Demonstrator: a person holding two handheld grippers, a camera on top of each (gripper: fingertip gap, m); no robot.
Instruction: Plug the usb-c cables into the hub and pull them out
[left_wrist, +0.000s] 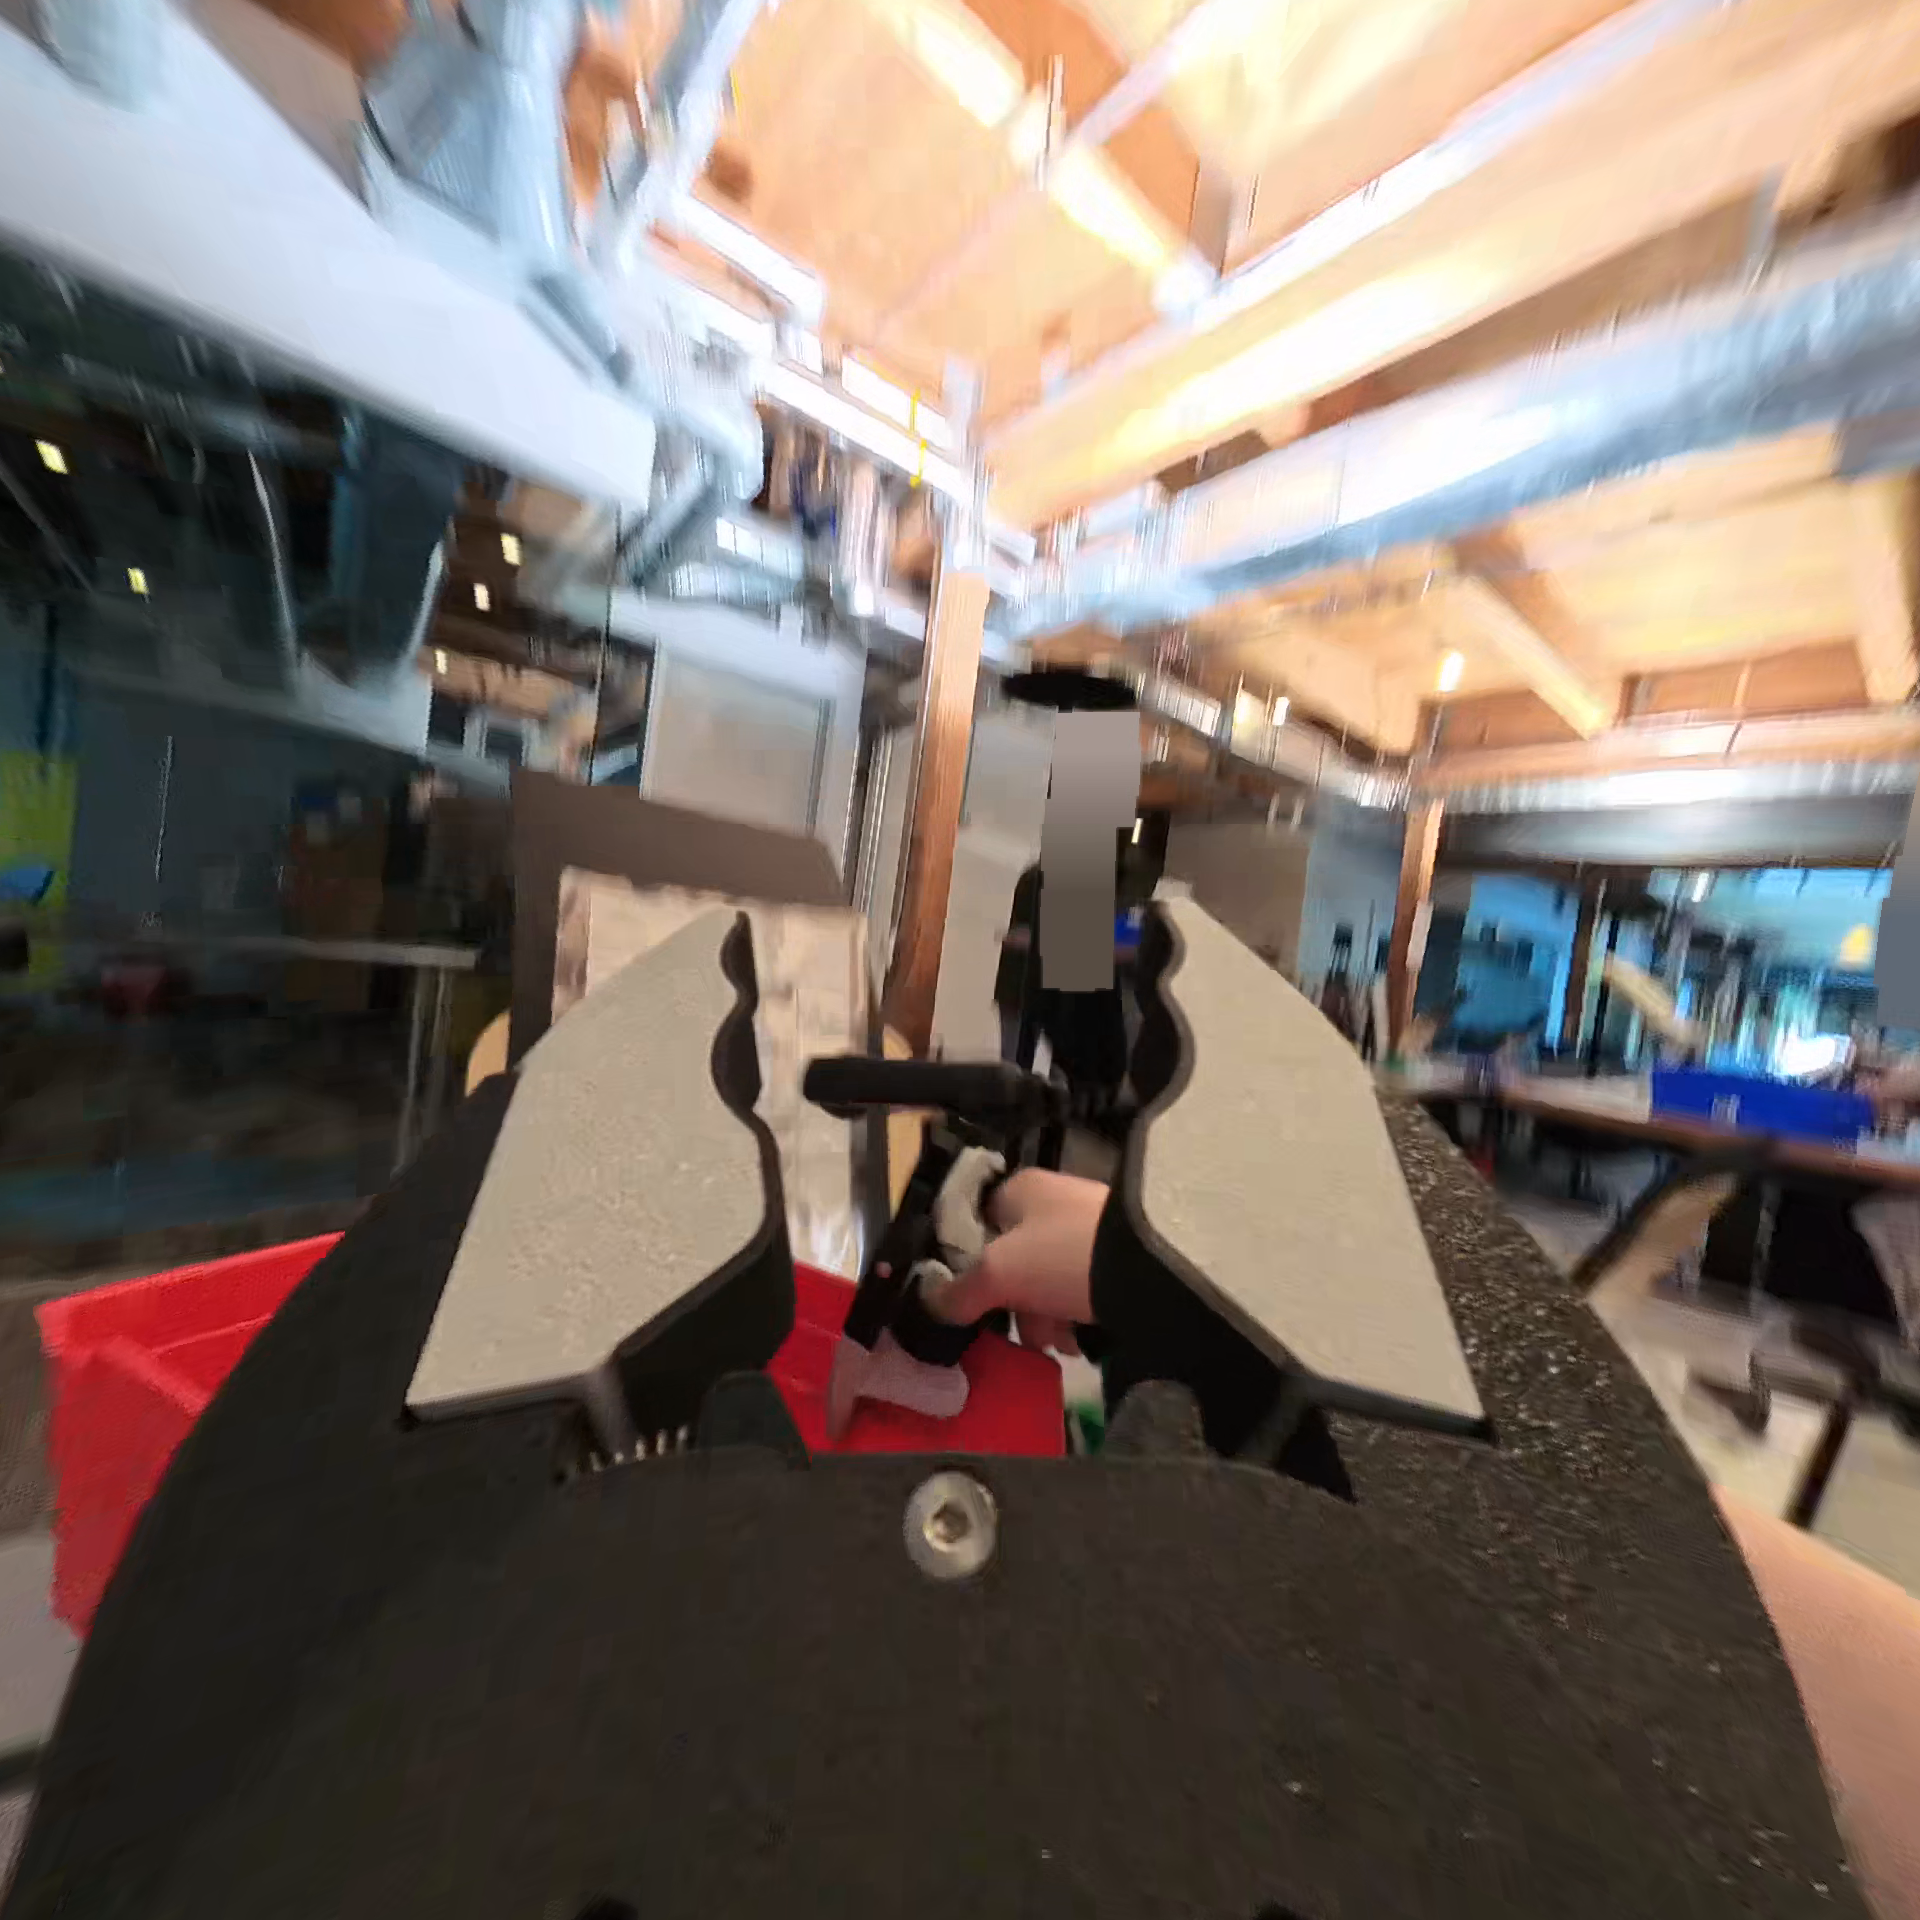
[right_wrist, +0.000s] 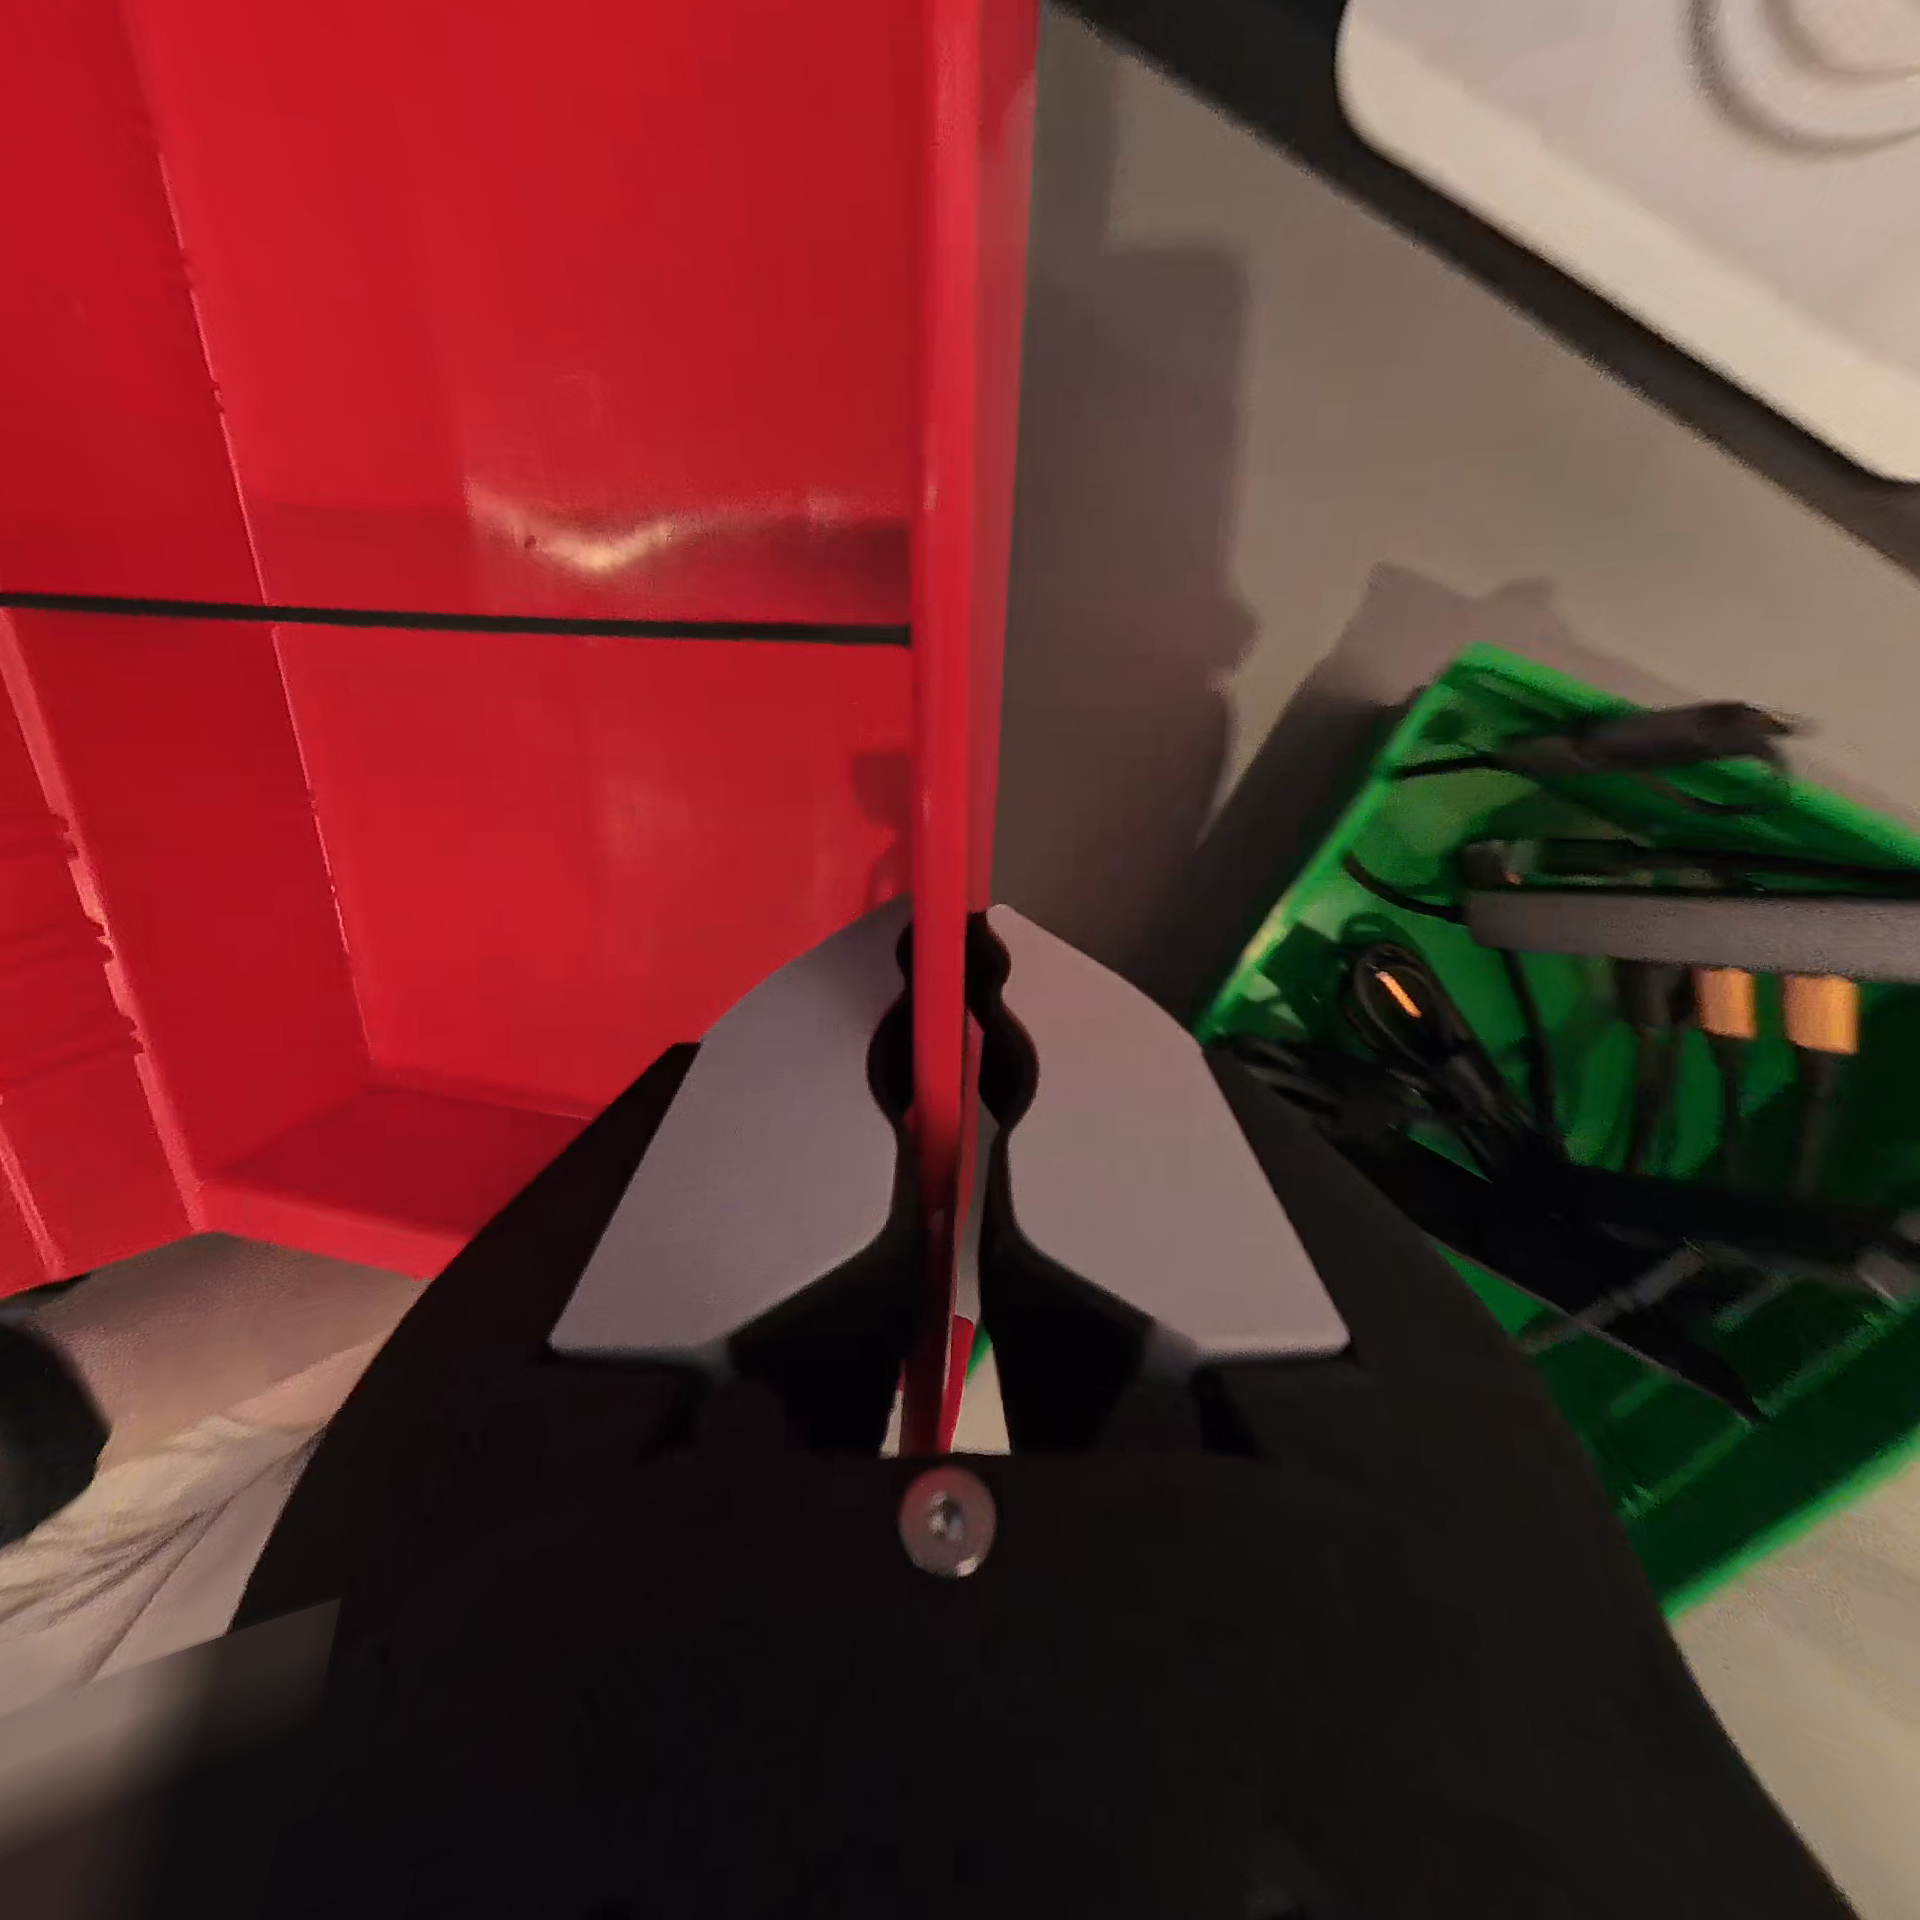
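My right gripper is shut on the right side wall of a red plastic bin, which has inner partitions. To its right, a green bin holds a tangle of black cables and a grey bar-shaped hub. My left gripper is open and empty, raised and pointing out into the room. Its view shows the red bin below, and a hand holding the right gripper at the bin's edge.
The bins stand on a grey tabletop. A white device lies at the far right. In the blurred left wrist view, a person stands beyond a wooden post, and tables stand at the right. Tip to tip, the grippers are about 30 cm apart.
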